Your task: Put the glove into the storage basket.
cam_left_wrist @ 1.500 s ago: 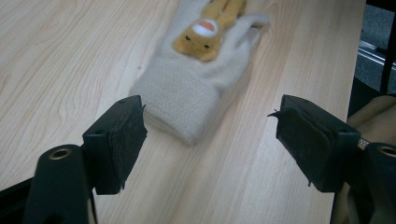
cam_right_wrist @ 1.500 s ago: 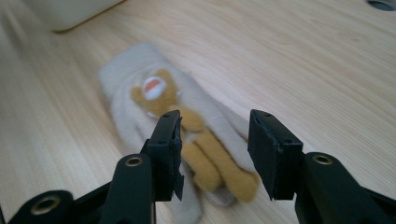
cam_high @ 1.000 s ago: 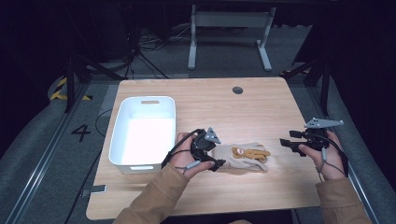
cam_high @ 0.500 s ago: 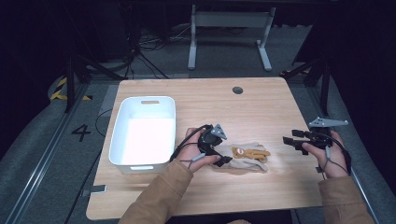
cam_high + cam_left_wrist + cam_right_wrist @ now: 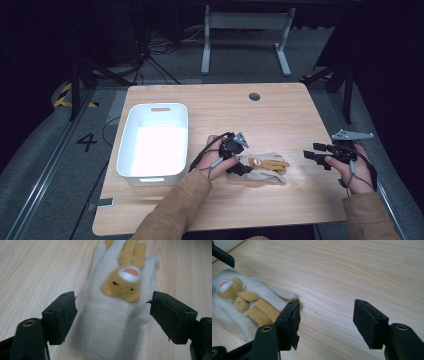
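A cream fleece glove with a tan animal patch lies flat on the wooden table near its front middle. My left gripper stands open at the glove's cuff; in the left gripper view its jaws straddle the cuff without closing on it. My right gripper hovers open to the right of the glove, apart from it. In the right gripper view the glove's fingertips lie just beyond the left jaw, with bare wood between the jaws.
A white plastic bin sits on the table's left side, close to my left hand. A round cable hole lies near the table's far edge. Dark floor and a desk frame lie beyond the table.
My left gripper has slid along the glove toward its cuff and lowered, its jaws now on both sides of it. The right gripper has dropped slightly and drifted a little left.
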A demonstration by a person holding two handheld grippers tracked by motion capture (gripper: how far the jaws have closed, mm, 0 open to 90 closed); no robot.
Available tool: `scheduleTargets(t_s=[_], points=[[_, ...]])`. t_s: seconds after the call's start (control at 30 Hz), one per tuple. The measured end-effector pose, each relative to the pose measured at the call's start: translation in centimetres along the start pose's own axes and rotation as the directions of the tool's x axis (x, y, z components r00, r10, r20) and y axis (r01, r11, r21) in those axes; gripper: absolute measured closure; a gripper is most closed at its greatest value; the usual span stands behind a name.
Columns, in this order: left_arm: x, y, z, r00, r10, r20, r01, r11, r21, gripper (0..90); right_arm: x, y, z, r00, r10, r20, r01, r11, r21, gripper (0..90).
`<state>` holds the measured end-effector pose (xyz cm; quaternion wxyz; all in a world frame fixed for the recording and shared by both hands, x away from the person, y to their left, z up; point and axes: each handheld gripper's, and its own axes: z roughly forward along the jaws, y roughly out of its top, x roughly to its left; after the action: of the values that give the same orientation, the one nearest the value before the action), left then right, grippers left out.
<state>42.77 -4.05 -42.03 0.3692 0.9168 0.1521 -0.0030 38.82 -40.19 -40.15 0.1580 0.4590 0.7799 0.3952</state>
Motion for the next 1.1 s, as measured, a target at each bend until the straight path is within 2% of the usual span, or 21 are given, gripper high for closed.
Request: scheduleTargets(t_s=[0.1,0.13,0.23,0.3,0.67,0.8,0.93,1.1], points=[[-0.2,0.2,0.4,0.9999,0.01,0.0,-0.01,0.9999,0.005,21.2,0.0,-0.1,0.0,1.0,0.008,0.0,-0.008,1.0,0.004,39.5],[-0.3,0.3,0.5,0.9995,0.031,0.002,-0.031,0.9994,0.018,21.2,0.0,-0.2,0.0,0.9999,0.011,0.003,-0.011,1.0,0.005,39.5],[-0.3,0.2,0.9,0.9985,0.051,0.018,-0.051,0.9986,0.016,20.1,0.1,-0.2,0.0,0.9999,0.013,0.006,-0.013,1.0,0.008,39.3],[0.0,0.1,1.1,0.9993,0.036,0.012,-0.036,0.9993,0.01,20.3,0.1,-0.2,0.0,0.9998,0.018,0.002,-0.018,1.0,0.008,38.4],[-0.7,-0.2,2.1,0.9973,0.071,0.019,-0.073,0.9943,0.078,16.7,0.3,-0.3,0.1,0.9998,0.018,-0.004,-0.017,1.0,0.01,37.5],[-1.2,-0.2,2.3,0.9962,0.087,0.012,-0.087,0.991,0.101,16.2,0.2,-0.3,0.0,0.9998,0.017,-0.006,-0.017,1.0,0.008,36.0],[-1.4,-0.2,2.8,0.9974,0.072,-0.008,-0.07,0.9917,0.107,16.1,0.2,-0.3,0.1,0.9998,0.02,-0.004,-0.02,1.0,0.007,35.7],[-1.5,-0.3,3.7,0.9956,0.087,-0.037,-0.083,0.9923,0.092,15.8,0.2,-0.3,0.1,0.9998,0.02,-0.006,-0.02,1.0,0.005,35.5]])
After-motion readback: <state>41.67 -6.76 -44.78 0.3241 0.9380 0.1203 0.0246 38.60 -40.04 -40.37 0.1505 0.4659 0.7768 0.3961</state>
